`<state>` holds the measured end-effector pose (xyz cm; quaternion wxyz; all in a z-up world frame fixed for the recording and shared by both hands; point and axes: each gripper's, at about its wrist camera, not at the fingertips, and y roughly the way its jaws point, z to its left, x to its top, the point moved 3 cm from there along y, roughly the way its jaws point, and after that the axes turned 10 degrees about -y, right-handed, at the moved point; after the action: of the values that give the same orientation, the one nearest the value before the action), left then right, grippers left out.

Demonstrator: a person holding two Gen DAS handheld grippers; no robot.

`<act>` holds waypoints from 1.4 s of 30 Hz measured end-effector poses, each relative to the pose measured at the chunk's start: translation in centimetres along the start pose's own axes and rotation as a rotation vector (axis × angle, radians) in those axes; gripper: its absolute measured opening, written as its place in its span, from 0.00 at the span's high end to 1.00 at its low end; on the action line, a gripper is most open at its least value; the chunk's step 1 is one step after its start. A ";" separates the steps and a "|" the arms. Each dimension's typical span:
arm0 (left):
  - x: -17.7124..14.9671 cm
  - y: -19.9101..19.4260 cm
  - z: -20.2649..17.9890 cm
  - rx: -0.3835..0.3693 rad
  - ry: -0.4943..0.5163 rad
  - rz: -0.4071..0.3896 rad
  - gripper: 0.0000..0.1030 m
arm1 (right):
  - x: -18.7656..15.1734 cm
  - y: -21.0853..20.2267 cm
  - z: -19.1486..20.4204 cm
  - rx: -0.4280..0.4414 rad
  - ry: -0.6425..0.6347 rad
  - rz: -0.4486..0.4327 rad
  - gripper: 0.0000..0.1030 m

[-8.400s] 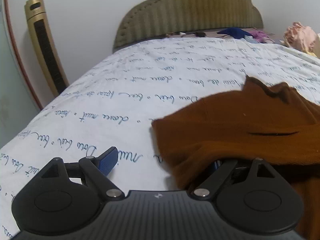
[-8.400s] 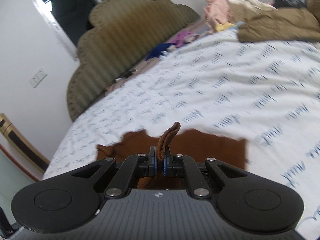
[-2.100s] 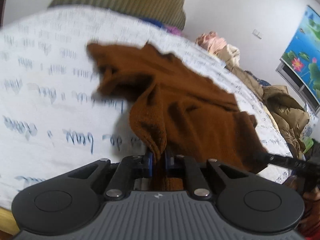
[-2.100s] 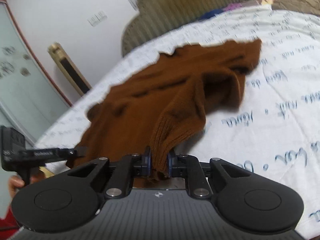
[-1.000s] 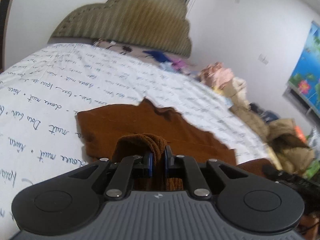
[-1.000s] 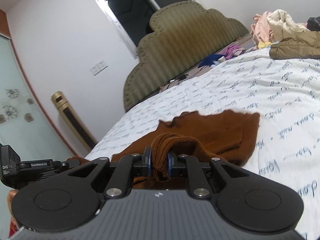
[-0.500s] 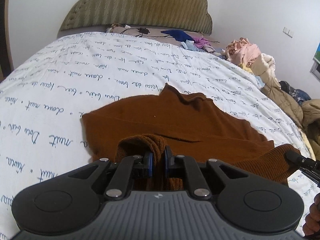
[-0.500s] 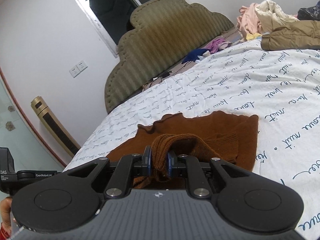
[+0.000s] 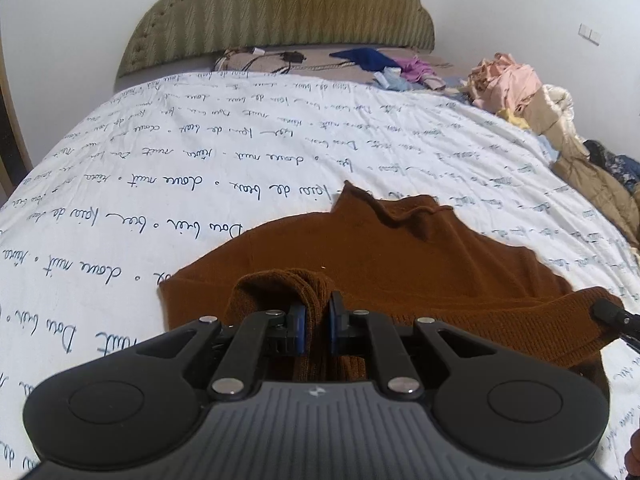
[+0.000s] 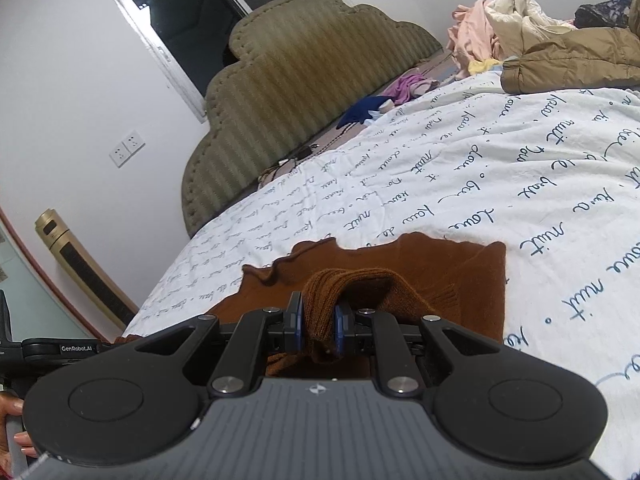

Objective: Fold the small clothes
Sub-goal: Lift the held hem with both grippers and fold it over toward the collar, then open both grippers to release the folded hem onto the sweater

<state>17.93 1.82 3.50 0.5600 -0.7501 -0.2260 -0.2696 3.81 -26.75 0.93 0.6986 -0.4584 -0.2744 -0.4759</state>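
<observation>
A brown knit sweater (image 9: 400, 252) lies spread on the white bedspread (image 9: 200, 152) printed with blue script, its collar pointing toward the headboard. My left gripper (image 9: 317, 322) is shut on a bunched ribbed edge of the sweater at the near left side. In the right wrist view the same brown knit sweater (image 10: 452, 272) shows, and my right gripper (image 10: 319, 326) is shut on another ribbed fold at its near right side. The tip of the right gripper (image 9: 612, 314) shows at the far right edge of the left wrist view, on the sweater's hem.
An olive padded headboard (image 9: 280, 12) stands at the far end. A heap of clothes (image 9: 516, 88) and a tan jacket (image 10: 568, 60) lie along the bed's right side. Blue and purple garments (image 9: 376, 60) lie by the headboard. A gold tower fan (image 10: 84, 272) stands against the left wall.
Both grippers have carried the held hem forward over the sweater and lower toward the bed. The sweater's body now lies flatter, with the hem folded over onto it.
</observation>
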 end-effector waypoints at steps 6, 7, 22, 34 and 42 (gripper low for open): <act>0.6 4.2 0.1 0.048 -0.009 0.048 0.87 | 0.2 2.9 -0.4 -0.037 0.006 0.044 0.81; 0.5 4.9 0.2 0.051 -0.013 0.055 0.87 | 0.2 3.5 -0.5 -0.042 0.009 0.055 0.81; 2.3 5.3 5.1 -0.026 -0.290 0.034 0.32 | 1.4 8.2 -3.5 -0.056 0.098 0.134 0.41; 0.8 1.0 4.4 0.070 0.005 -0.117 0.31 | 1.7 6.7 -4.7 -0.063 0.098 0.083 0.32; -3.0 1.8 0.4 0.027 0.395 -0.080 0.31 | 1.2 6.7 -1.9 -0.014 -0.067 0.146 0.26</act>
<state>16.88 1.59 0.19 0.5922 -0.6654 -0.1450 -0.4307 10.31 -28.14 -1.45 0.7187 -0.4977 -0.2600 -0.4101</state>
